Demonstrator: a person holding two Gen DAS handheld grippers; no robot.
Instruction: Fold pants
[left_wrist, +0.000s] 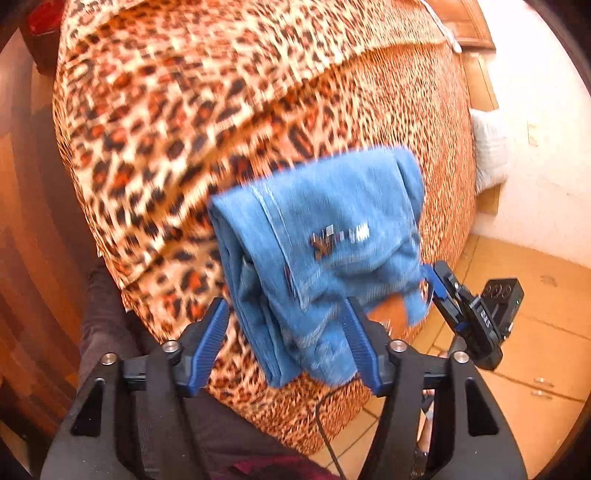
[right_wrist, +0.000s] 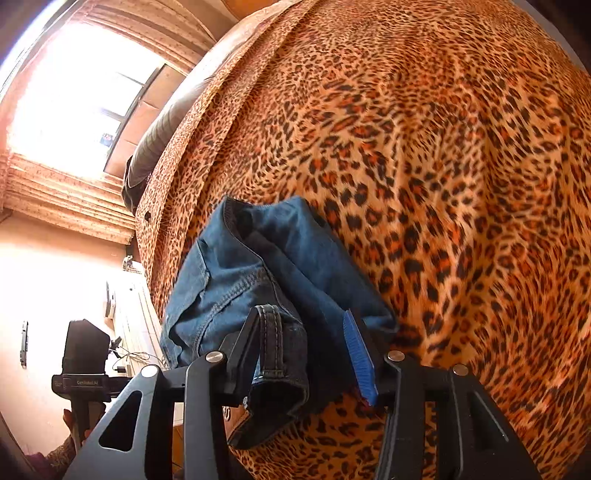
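Note:
The blue denim pants (left_wrist: 317, 251) lie folded into a thick bundle near the edge of the bed with a leopard-print cover (left_wrist: 184, 110). My left gripper (left_wrist: 288, 332) has its blue-padded fingers wide apart around the near end of the bundle, not pinching it. My right gripper (right_wrist: 303, 347) also stands with its jaws apart around the pants (right_wrist: 258, 280), a dark seamed fold lying against its left finger. The right gripper shows in the left wrist view (left_wrist: 469, 314) at the bundle's right corner. The left gripper shows in the right wrist view (right_wrist: 85, 369) at lower left.
The leopard cover (right_wrist: 443, 184) fills most of both views. A tiled floor (left_wrist: 517, 332) lies to the right of the bed, with a white wall and a white bag (left_wrist: 487, 155). A bright window (right_wrist: 85, 92) and a dark pillow (right_wrist: 162, 136) are at the far side.

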